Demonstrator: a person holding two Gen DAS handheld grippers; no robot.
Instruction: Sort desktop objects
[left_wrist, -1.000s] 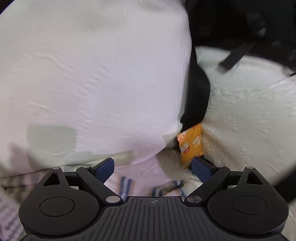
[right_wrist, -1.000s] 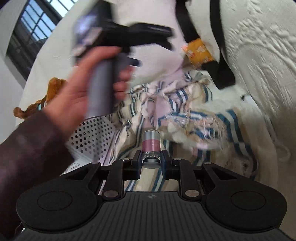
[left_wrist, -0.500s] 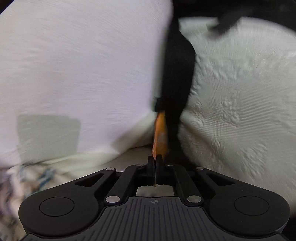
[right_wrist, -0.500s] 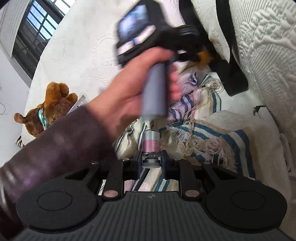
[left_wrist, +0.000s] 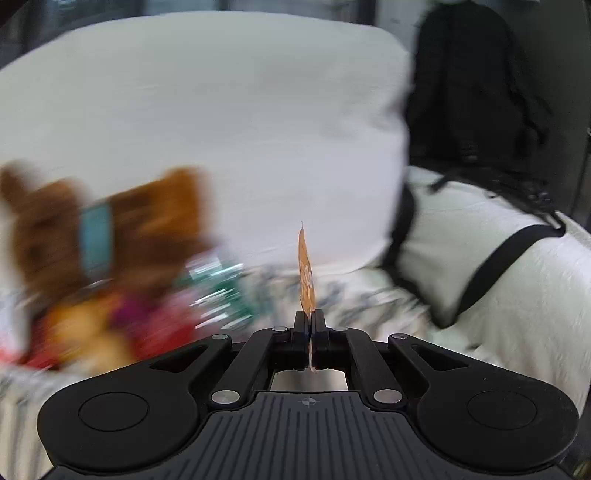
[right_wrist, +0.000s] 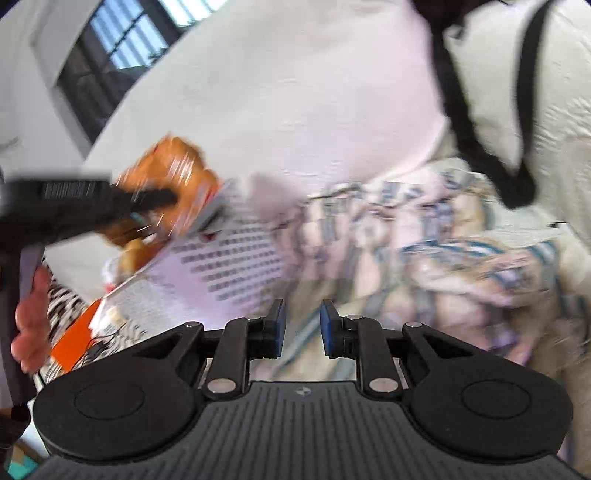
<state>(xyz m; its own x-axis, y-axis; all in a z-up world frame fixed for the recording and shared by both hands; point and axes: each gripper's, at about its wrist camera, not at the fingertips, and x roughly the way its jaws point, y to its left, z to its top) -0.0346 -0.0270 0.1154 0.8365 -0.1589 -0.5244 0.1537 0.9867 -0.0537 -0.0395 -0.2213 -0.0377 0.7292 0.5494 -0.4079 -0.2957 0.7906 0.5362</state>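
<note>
My left gripper is shut on a thin orange sachet, held edge-on and upright above the bedding. In the right wrist view the left gripper appears blurred at the left, in a hand, near a brown teddy bear. My right gripper is open and empty, its blue pads apart, above a blue-striped fringed cloth and next to a white perforated tray. The small pink-banded bottle is not visible.
A big white pillow fills the back. A black backpack with straps lies on a white quilt at right. Blurred teddy bear, colourful packets and a green packet sit left. An orange card lies lower left.
My left gripper closed on the orange sachet, pulled it from beside the pillow and swung left toward the teddy bear. My right gripper opened; the pink-banded bottle it held is gone from its fingers.
</note>
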